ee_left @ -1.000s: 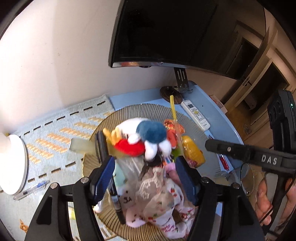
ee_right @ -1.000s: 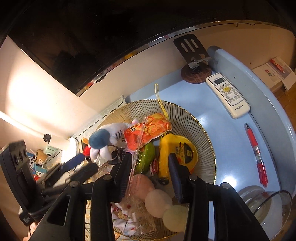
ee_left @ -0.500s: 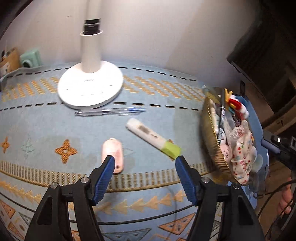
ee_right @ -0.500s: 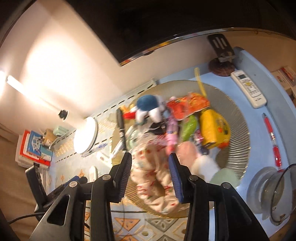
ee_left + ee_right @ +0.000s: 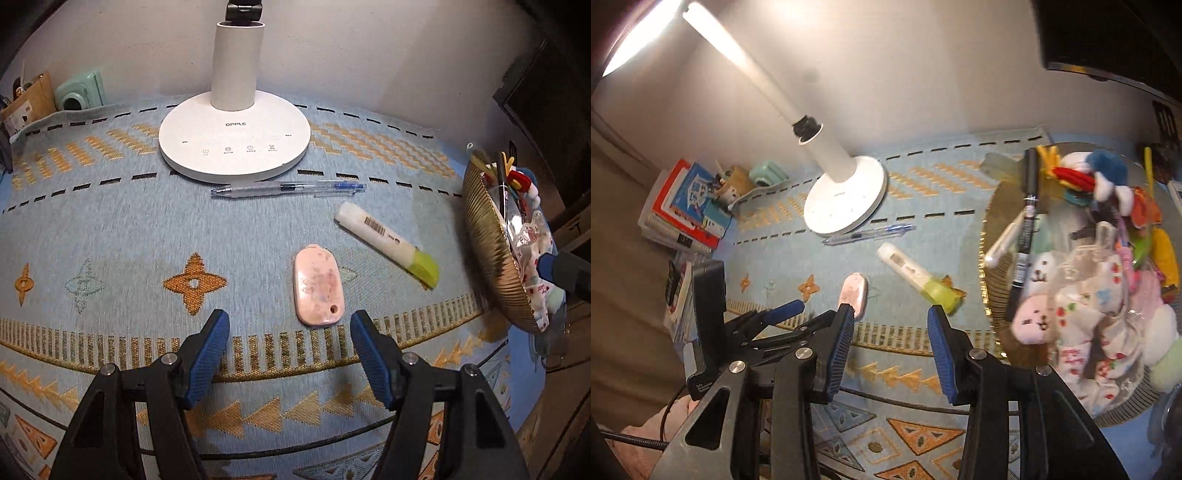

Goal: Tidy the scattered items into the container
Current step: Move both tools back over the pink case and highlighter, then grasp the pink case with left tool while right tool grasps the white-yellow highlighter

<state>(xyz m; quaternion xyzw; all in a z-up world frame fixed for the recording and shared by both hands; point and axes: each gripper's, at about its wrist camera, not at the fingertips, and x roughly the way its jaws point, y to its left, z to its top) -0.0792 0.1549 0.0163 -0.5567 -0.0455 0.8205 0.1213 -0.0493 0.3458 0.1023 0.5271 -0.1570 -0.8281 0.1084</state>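
Left gripper has neared pink case (jaws apart).

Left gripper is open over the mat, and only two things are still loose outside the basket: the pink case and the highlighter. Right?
Not quite: three things are loose. The left wrist view shows the pen by the lamp base, as well as the pink case and highlighter. The left gripper is open over the mat, outside the basket.
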